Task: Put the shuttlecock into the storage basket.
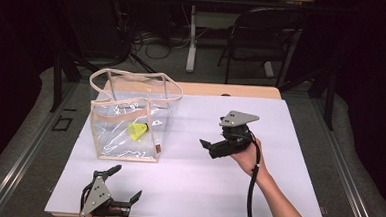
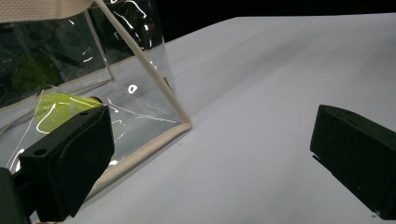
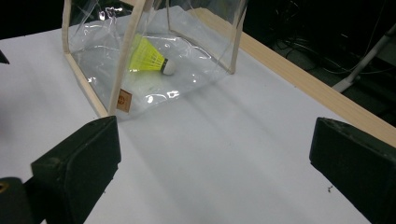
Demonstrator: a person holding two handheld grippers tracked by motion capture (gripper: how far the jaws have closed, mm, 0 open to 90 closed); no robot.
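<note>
High view: clear bag [image 1: 130, 120] stands upright on the table [image 1: 187, 188], left of centre, with a yellow shuttlecock [image 1: 137, 131] on its floor. Left tool [image 1: 122, 187] open and empty near the front edge; right tool [image 1: 210, 145] open and empty, right of the bag.

Left gripper view: the bag's bottom corner seam [image 2: 184, 125] lies near, ahead. Judgement: pinch the beige rim, not the slick film.

Right gripper view: the shuttlecock lies on its side, long axis level, cork [image 3: 169, 67] pointing right.

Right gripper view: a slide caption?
Open black fingers face a clear plastic tote bag holding a yellow shuttlecock.
</note>
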